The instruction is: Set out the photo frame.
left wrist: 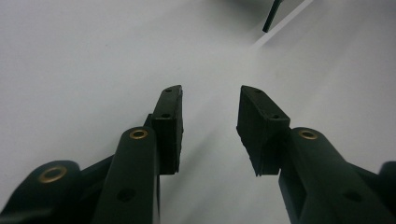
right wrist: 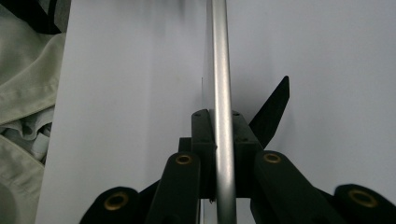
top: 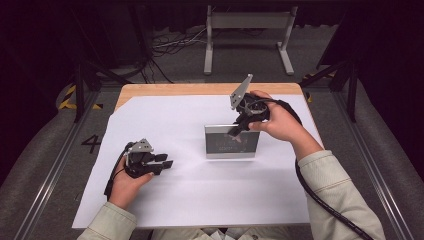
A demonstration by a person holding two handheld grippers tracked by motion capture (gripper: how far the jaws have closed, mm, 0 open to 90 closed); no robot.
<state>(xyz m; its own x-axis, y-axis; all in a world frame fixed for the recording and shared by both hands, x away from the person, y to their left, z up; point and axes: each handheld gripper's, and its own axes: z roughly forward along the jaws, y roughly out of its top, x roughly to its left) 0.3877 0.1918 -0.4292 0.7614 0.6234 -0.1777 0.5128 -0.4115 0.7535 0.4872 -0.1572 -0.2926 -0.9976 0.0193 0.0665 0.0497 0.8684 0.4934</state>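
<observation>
Standing upright near the middle of the white sheet (top: 200,195): a silver-edged picture frame (top: 232,142), dark face toward the person, slightly right of centre on the table. Showing edge-on in the right gripper view as a thin silver bar (right wrist: 221,93) running up between the black jaws, with a black back stand (right wrist: 273,109) sticking out behind it on one side, tip close to the paper. Clamping that upper edge from above: right gripper (top: 239,128), jaws narrowed onto the metal rim, pads pressing on both faces, grey three-cornered plate tilting up and away over the hand. Gripping the tool from the right side: right hand (top: 278,120), pale sleeve (top: 332,187) and black cable trailing back toward the bottom edge.

Resting well apart, low on the left part of the sheet: left gripper (top: 167,161), pointing toward the frame, jaws standing apart with nothing between them, bare white paper showing through the gap in the left gripper view (left wrist: 210,126). Lying under the sheet: a wooden table (top: 200,89), its far edge peeking out beyond the paper.
</observation>
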